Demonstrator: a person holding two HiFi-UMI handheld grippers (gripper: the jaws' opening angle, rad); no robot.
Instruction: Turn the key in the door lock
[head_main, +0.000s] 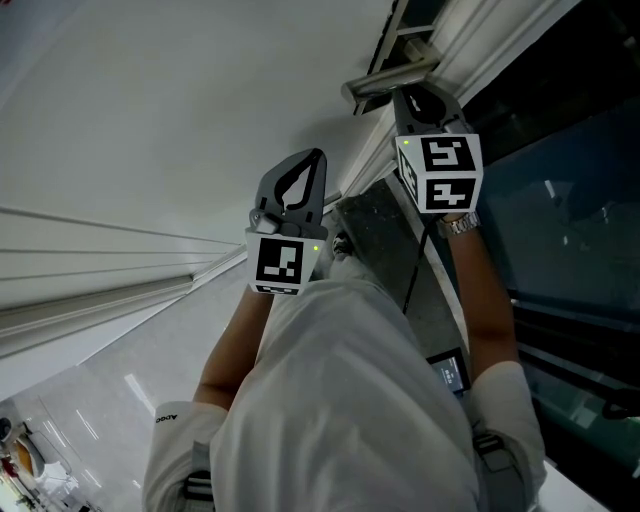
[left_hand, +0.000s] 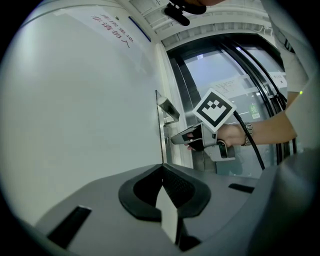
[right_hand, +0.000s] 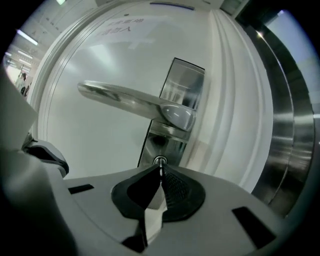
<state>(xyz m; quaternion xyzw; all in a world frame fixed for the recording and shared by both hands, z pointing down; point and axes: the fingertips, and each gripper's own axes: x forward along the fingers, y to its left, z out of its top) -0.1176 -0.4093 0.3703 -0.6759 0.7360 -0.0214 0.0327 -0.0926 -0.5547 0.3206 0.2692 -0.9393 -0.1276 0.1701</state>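
A white door (right_hand: 90, 135) carries a silver lever handle (right_hand: 135, 100) on a steel lock plate (right_hand: 182, 85). Below the lever, a small key (right_hand: 160, 161) sticks out of the round keyhole. My right gripper (right_hand: 160, 169) is shut on that key, its pad tips pinched on the key's head. The left gripper view shows the right gripper (left_hand: 179, 139) meeting the door edge under the handle (left_hand: 167, 107). My left gripper (left_hand: 161, 167) is shut with nothing between its pads and hangs off the door. In the head view the left gripper (head_main: 317, 155) sits left of the right gripper (head_main: 405, 100).
Right of the door stand a brushed steel frame (right_hand: 287, 125) and dark glass panels (head_main: 560, 220). A black cable (left_hand: 250, 145) trails from the right gripper. A small lit screen (head_main: 450, 372) hangs at the person's side. Glossy floor (head_main: 90, 400) lies at lower left.
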